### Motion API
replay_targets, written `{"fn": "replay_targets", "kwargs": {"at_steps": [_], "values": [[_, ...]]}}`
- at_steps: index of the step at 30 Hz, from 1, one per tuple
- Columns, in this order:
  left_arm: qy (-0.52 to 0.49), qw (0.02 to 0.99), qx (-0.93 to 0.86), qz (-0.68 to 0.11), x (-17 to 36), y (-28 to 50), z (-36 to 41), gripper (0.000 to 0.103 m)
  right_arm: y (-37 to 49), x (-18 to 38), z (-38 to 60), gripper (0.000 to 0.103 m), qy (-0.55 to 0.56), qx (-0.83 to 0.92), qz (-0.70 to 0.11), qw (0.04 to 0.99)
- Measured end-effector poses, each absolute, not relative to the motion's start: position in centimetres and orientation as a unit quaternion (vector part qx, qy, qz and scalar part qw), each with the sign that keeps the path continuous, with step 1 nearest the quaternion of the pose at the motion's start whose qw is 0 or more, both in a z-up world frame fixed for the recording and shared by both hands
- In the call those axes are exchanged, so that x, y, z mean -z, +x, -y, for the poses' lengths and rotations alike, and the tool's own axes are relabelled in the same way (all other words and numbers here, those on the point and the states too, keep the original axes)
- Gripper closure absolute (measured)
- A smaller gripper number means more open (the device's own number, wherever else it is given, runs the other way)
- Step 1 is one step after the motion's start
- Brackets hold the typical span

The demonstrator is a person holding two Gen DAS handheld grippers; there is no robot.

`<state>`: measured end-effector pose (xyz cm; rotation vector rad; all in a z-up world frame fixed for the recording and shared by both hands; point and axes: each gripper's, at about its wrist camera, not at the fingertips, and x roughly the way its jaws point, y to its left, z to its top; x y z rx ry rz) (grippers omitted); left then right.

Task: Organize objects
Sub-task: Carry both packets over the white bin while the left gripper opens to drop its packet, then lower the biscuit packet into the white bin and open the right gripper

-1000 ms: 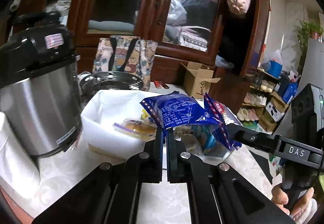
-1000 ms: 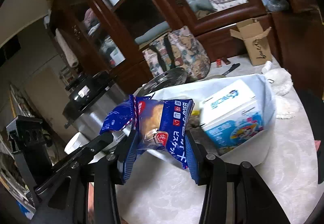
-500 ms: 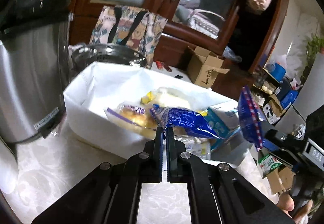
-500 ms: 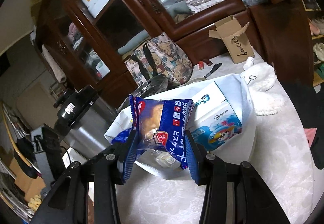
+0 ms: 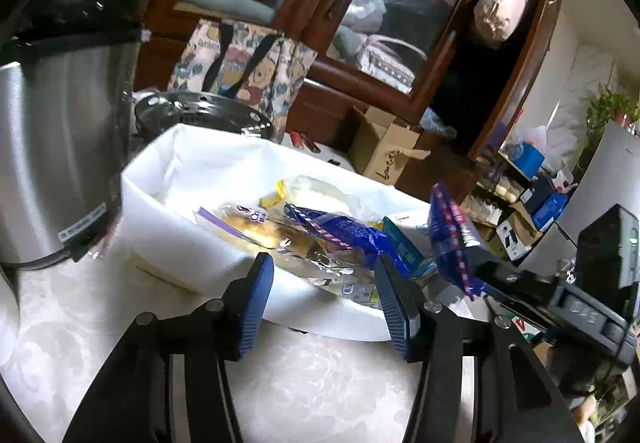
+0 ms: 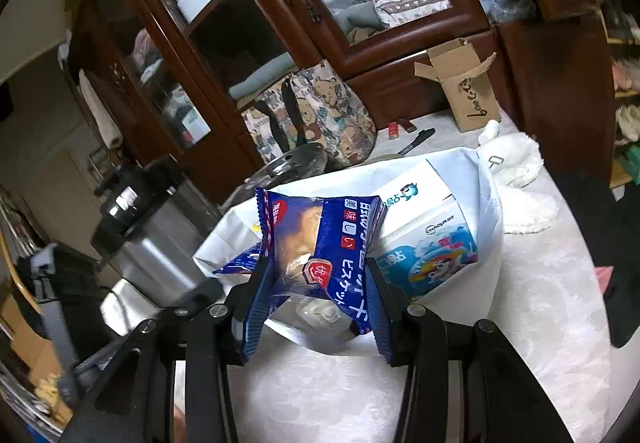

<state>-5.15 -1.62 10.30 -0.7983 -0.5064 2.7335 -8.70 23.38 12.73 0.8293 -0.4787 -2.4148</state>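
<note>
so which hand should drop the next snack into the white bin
Right. The right gripper holds a blue snack packet just before the white bin. The left gripper has nothing between its opening jaws, its packet already in the bin.

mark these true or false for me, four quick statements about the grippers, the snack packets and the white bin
1. The right gripper grips a blue snack packet. True.
2. The left gripper is clamped on a packet. False: its jaws are opening with nothing pressed between the pads; a second blue packet lies in the white bin beyond them.
3. A blue-and-white carton sits inside the white bin. True.
4. The cardboard box stands inside the white bin. False: it stands on the table behind the bin, near the wooden cabinet.
</note>
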Motion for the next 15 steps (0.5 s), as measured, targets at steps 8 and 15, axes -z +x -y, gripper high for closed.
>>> {"fn": "replay_targets", "kwargs": {"at_steps": [8,15], "values": [[-0.27,0.126,-0.924,0.24,-10.3,-4.5,4.6,0.052,-7.9,-12.6,-21.7,0.06,0.293,0.912,0.13,0.256],[-0.228,0.135,-0.936,0.232,-11.5,-2.9,4.6,0.052,-7.6,-12.9,-19.8,0.06,0.287,0.909,0.145,0.266]]}}
